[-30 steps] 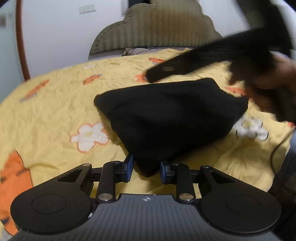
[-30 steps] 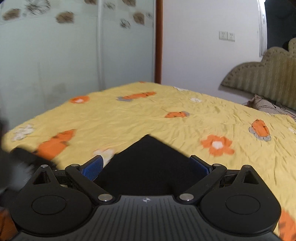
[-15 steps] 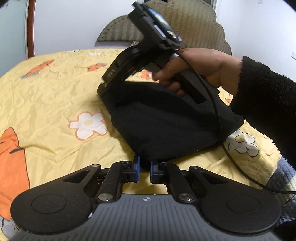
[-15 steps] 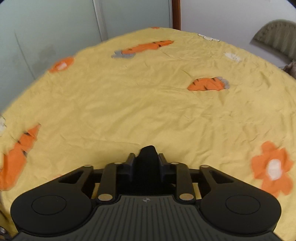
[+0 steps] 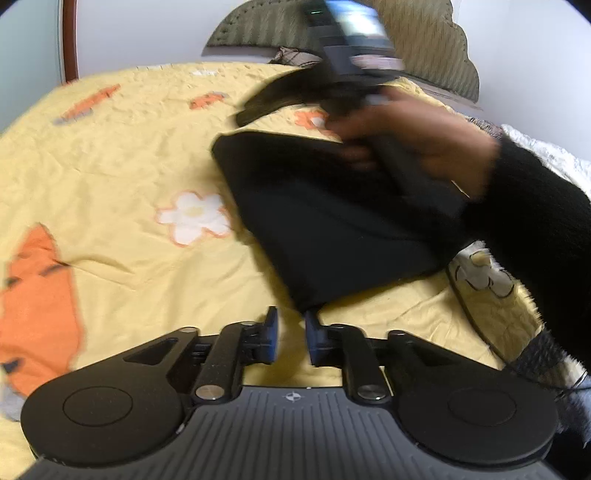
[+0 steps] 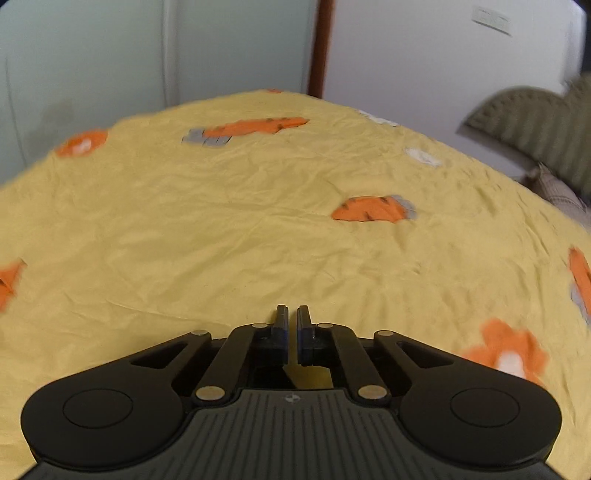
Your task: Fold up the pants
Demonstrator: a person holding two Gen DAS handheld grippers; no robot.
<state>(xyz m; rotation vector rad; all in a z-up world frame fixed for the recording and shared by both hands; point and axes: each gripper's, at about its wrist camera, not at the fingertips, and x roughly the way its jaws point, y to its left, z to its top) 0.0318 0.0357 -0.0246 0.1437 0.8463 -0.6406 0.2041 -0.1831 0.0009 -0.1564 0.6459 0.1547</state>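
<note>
Yellow bedspread point(image 5: 110, 155) fills both views, wrinkled and busy with print.

Left wrist view: a white flower patch point(image 5: 192, 217) sits centre-left, a big orange carrot shape point(image 5: 37, 310) at the left edge, a ribbed olive headboard point(image 5: 424, 48) across the top, a dark wood door frame point(image 5: 69, 40) upper left, and a thin black cable point(image 5: 469, 306) trails at lower right. Right wrist view: an orange carrot print point(image 6: 373, 209) right of centre, an orange flower point(image 6: 508, 352) lower right, pale sliding panels point(image 6: 110, 66) upper left, a wall socket point(image 6: 493, 20) upper right.
</note>
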